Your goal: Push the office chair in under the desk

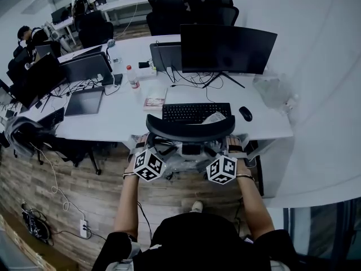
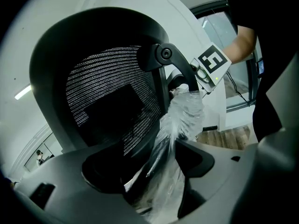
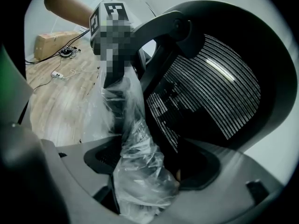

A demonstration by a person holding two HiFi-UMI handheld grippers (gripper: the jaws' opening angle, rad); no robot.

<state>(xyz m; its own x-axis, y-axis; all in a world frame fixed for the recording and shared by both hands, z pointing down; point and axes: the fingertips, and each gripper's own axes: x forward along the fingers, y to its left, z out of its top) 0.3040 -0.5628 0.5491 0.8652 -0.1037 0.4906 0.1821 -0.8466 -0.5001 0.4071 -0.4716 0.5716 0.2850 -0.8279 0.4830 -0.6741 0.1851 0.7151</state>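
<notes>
chair point(image 1: 190, 130) looks heavy but free-rolling; i have left gripper point(image 2: 154, 171) and right gripper point(image 3: 149, 169) jaws clamped on its stiff, plastic-wrapped back.

**Tight ahead, open to the left**

The jaws of the left claw point(image 2: 152, 171) and the right claw point(image 3: 149, 169) have no gap to spare. Each pair clamps the back frame of the office chair point(image 1: 190, 130), with crumpled plastic wrap point(image 2: 184, 111) packed in beside it. Straight beyond the claws the table point(image 1: 113, 126) edge bars the way, with the keyboard point(image 1: 196, 112) and monitor point(image 1: 225, 49) behind it. A white wall point(image 1: 327, 95) stands near, right of the right claw. Left of the left claw the wooden floor point(image 1: 73, 174) lies open, crossed by a cable point(image 1: 55, 188).
</notes>
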